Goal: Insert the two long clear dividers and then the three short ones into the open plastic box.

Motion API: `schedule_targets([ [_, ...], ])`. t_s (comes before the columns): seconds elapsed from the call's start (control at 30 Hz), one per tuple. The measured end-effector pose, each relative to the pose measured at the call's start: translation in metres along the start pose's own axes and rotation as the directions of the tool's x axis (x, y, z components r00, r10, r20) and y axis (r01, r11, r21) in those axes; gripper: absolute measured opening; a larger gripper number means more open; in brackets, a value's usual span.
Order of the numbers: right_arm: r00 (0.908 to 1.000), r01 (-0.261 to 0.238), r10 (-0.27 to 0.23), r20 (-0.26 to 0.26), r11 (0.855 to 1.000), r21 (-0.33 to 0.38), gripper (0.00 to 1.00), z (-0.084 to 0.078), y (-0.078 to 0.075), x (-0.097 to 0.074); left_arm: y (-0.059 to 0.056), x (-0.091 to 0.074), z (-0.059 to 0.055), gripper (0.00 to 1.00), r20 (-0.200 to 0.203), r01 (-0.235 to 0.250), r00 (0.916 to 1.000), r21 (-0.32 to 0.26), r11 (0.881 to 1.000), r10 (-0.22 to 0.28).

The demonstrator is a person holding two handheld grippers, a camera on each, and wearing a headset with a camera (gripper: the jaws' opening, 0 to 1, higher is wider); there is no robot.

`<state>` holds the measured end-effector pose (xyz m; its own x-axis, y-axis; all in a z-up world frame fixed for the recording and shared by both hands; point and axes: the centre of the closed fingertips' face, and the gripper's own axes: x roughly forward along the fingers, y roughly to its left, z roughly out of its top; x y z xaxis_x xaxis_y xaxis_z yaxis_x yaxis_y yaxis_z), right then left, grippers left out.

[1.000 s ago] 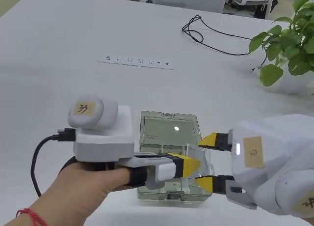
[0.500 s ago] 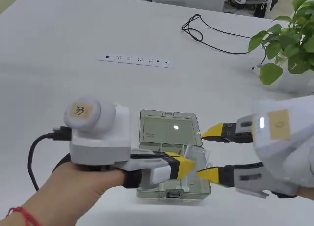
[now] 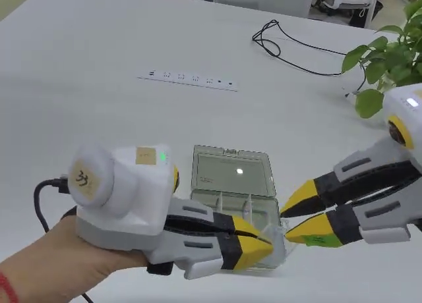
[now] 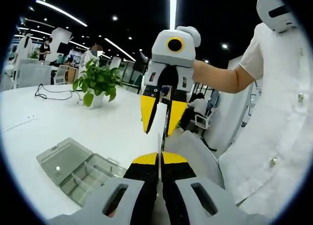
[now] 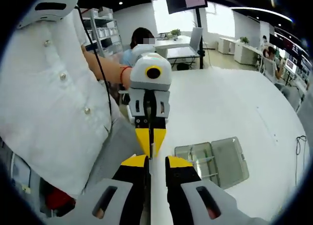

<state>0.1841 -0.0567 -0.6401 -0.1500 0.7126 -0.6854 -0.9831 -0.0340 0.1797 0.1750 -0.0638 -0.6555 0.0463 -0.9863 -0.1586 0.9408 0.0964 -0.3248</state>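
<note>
Left gripper view: my left gripper (image 4: 159, 156) pinches a thin clear divider (image 4: 161, 144) edge-on; my right gripper's (image 4: 159, 132) jaws stand slightly parted around it, by the open plastic box (image 4: 61, 159).

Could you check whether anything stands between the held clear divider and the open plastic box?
Nothing visible does. The left tool holds the clear divider over the near right corner of the open plastic box, with the right tool open around its other end; the compartments beneath lie uncovered.
</note>
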Motion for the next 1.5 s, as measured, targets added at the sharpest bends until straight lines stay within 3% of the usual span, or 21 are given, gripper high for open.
schedule_targets([
  [0.23,0.9968,-0.079,0.079,-0.011,0.997,0.017,0.09,-0.005,0.005,0.009,-0.002,-0.002,0.004,0.00,0.029,0.013,0.9995,0.023,1.000,-0.014],
  [0.6,0.9927,-0.120,0.120,-0.007,0.993,0.021,0.03,-0.005,0.008,0.014,0.001,-0.005,0.006,0.00,0.045,0.008,0.9989,0.021,1.000,-0.009],
  [1.1,0.9925,-0.121,0.122,-0.014,0.992,0.016,0.03,-0.004,0.007,0.016,0.003,-0.007,0.003,0.00,0.049,-0.011,0.9987,0.014,1.000,0.010],
  [1.5,0.9966,-0.079,0.080,-0.018,0.997,0.023,0.03,-0.010,-0.001,0.008,0.013,-0.015,-0.004,0.04,0.040,-0.063,0.9972,-0.007,0.998,0.063],
])
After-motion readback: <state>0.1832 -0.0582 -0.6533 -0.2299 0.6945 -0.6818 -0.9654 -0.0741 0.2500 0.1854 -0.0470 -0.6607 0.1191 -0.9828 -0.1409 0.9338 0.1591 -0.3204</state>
